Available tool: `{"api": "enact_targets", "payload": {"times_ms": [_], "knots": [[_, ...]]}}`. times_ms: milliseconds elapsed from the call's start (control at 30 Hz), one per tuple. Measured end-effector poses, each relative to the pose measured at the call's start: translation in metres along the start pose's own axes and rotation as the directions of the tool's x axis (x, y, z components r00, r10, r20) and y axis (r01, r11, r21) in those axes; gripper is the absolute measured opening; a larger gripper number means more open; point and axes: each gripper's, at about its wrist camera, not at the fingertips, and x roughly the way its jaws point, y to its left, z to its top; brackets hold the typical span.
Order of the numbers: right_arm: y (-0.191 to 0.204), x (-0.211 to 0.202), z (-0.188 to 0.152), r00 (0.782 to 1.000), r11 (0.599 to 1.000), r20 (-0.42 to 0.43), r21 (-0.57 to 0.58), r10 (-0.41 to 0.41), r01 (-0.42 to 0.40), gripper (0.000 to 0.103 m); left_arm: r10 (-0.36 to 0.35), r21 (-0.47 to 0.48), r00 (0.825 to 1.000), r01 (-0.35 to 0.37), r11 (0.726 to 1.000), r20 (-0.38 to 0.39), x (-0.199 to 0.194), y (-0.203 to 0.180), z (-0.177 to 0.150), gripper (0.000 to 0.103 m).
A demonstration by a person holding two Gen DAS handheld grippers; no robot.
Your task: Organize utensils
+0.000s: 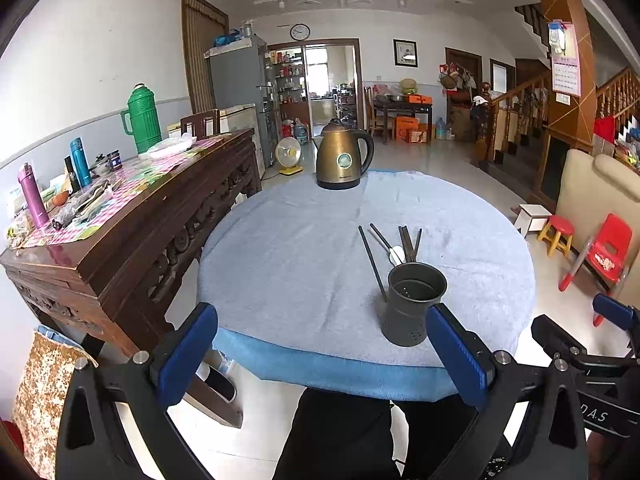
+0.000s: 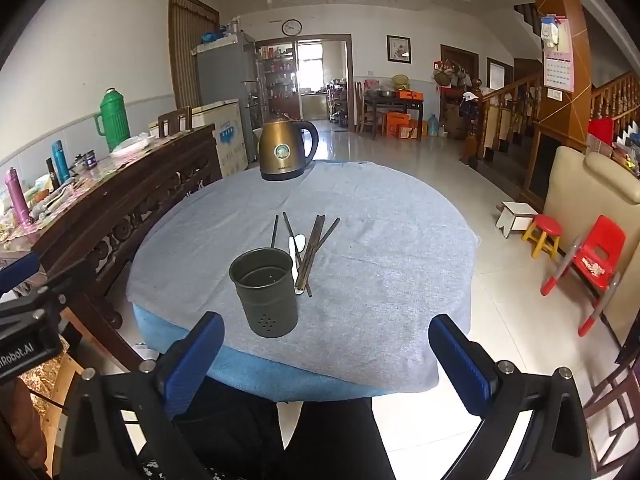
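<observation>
Both claws, the left claw (image 1: 320, 354) and the right claw (image 2: 326, 360), stand wide apart and hold nothing, near the front edge of the counter (image 2: 380, 240). The empty cup (image 2: 265, 292) stands upright near that edge, and the chopsticks (image 2: 316, 246) lie flat just behind it with what seems to be a white spoon (image 2: 298, 245). I think it is best to steady the cup, then pinch one stick near its free end and lower it in upright.
</observation>
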Motion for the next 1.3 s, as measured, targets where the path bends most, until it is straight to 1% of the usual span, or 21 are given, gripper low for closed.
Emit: {"api": "enact_targets", "payload": {"times_ms": [267, 500, 700, 1300], "knots": [[-0.0017, -0.0012, 0.0007, 1.000, 1.000, 0.002, 0.002, -0.009, 0.009, 0.103, 0.000, 0.008, 1.000, 0.000, 1.000, -0.023, -0.0022, -0.0017, -0.0013, 0.103], [-0.0029, -0.0029, 0.0020, 1.000, 1.000, 0.005, 0.006, -0.012, 0.012, 0.103, 0.006, 0.019, 1.000, -0.005, 1.000, -0.028, -0.0034, -0.0026, -0.0017, 0.103], [-0.0039, -0.0036, 0.0028, 1.000, 1.000, 0.007, 0.011, -0.015, 0.015, 0.103, 0.021, 0.026, 0.999, -0.020, 0.999, -0.041, -0.0013, -0.0049, -0.0034, 0.103], [-0.0066, -0.0067, 0.0045, 1.000, 1.000, 0.020, 0.026, -0.013, 0.012, 0.103, 0.032, 0.026, 0.999, -0.031, 0.999, -0.036, -0.0031, -0.0040, -0.0034, 0.103]]}}
